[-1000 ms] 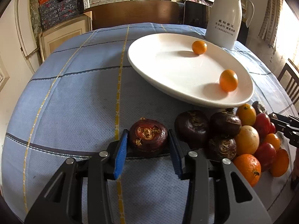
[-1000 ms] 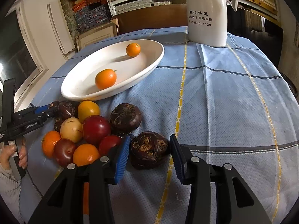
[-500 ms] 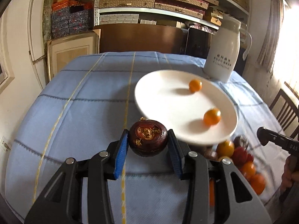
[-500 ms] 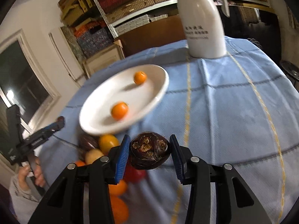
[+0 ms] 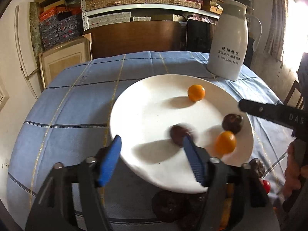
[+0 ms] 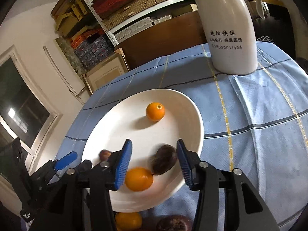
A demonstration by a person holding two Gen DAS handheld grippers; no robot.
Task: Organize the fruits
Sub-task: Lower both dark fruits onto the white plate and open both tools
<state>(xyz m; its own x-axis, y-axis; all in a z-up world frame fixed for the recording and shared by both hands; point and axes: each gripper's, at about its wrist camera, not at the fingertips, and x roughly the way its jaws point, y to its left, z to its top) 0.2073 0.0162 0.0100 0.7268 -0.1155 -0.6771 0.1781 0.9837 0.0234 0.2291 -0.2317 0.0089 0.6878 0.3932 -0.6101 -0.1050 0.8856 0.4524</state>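
Tongs on both sides hang over the white plate (image 5: 134,104), and we can see each pair standing wide apart with nothing between the blue pads. Our left tongs (image 5: 152,157) hover above the near rim, and just past the right pad a dark brown water chestnut (image 5: 178,134) sits on the plate, smeared with blur. From the right wrist view, our right tongs (image 6: 154,163) frame a second dark water chestnut (image 6: 163,160), also blurred, lying on the plate between the pads but not touched by them. We cannot tell whether either one is rolling or at rest.

Right beside that chestnut sits a small orange (image 6: 139,179), touching or nearly touching it. Another small orange (image 6: 155,111) lies farther back on the plate, well apart from the rest. Over in the left view we pick out the same pair of oranges, the near one (image 5: 225,142) just below the sharper chestnut (image 5: 232,124), the far one (image 5: 196,92) toward the back.

Below the plate's near rim, more dark fruits (image 5: 167,206) wait on the blue checked cloth of the counter (image 5: 63,104), partly hidden by our tongs. A white thermos jug (image 6: 226,27) with printed lettering stands behind the plate.
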